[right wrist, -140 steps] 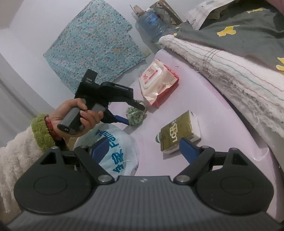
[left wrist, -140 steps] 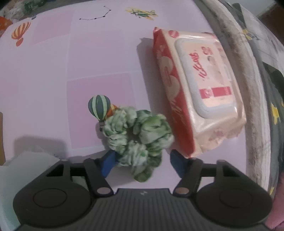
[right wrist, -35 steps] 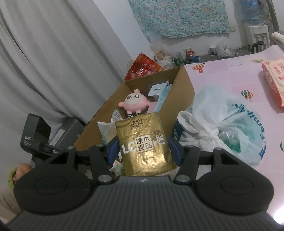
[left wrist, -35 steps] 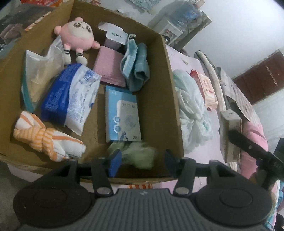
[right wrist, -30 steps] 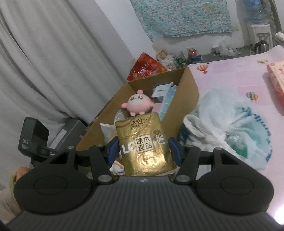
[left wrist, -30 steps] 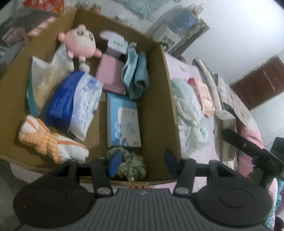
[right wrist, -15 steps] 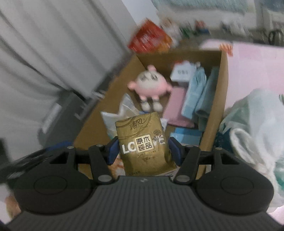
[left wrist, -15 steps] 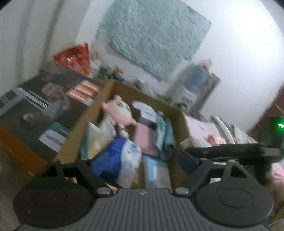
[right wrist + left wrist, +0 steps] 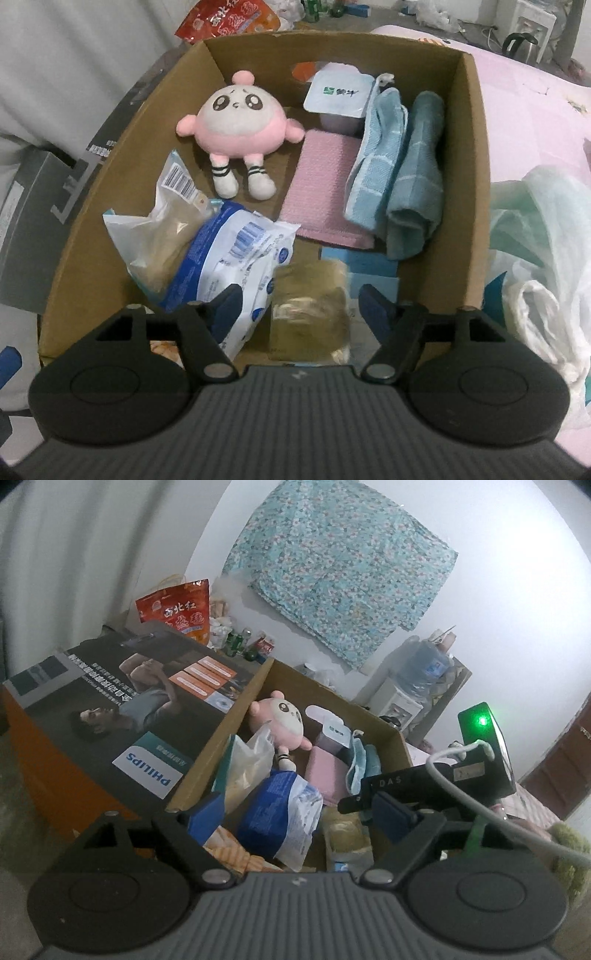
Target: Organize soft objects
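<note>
The cardboard box (image 9: 476,155) holds a pink plush toy (image 9: 240,125), a blue tissue pack (image 9: 236,254), a clear bag (image 9: 162,236), a pink cloth (image 9: 325,184) and blue towels (image 9: 402,173). My right gripper (image 9: 300,306) points down into the box and its jaws are opening. The gold tissue pack (image 9: 310,314) hangs blurred between them, with a gap on each side. In the left wrist view my left gripper (image 9: 295,812) stands open and empty over the box's near end (image 9: 199,775). There the right gripper's body (image 9: 424,782) reaches in above the gold pack (image 9: 343,834).
A dark Philips carton (image 9: 122,716) lies left of the box, with a red bag (image 9: 177,609) behind it. A white plastic bag (image 9: 535,258) sits on the pink table (image 9: 535,110) right of the box. A kettle (image 9: 521,44) and a water dispenser (image 9: 410,690) stand at the back.
My right gripper swung over the box, tipped downward and let go of the gold pack. My left gripper dropped the green scrunchie into the box, opened wide and tilted up.
</note>
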`<state>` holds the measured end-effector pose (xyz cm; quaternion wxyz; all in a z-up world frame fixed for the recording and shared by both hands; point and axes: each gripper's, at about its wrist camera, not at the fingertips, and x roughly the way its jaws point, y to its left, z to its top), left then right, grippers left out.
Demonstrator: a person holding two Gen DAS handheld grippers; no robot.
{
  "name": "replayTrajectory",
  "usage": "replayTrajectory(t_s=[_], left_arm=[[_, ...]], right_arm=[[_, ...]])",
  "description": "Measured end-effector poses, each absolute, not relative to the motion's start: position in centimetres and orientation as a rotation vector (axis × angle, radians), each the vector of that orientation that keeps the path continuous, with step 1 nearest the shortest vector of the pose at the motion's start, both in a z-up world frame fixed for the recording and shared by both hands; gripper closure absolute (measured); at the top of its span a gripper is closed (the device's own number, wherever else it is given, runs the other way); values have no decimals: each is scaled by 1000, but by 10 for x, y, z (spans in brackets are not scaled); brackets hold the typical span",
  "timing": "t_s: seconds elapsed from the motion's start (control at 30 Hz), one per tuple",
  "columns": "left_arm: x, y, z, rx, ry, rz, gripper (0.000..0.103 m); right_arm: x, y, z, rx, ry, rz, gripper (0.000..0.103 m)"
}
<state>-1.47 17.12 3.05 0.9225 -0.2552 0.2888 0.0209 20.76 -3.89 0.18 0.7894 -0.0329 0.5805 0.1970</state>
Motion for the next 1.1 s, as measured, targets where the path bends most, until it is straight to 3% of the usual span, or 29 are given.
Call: replayTrajectory(t_s=[0.3,0.6,0.93,1.1], left_arm=[[-20,172,29,-515,585,51,15],[-28,176,27,-516,592,80,14],[-25,172,25,-509,615,75,14],[-24,166,26,-494,620,67,14]], right_arm=[[208,-34,-8,-10,1293,430,32],[218,-22,-28,-25,1296,391,18],[194,-33,-19,194,1392,573,18],[199,-40,-12,143,1302,493,19]])
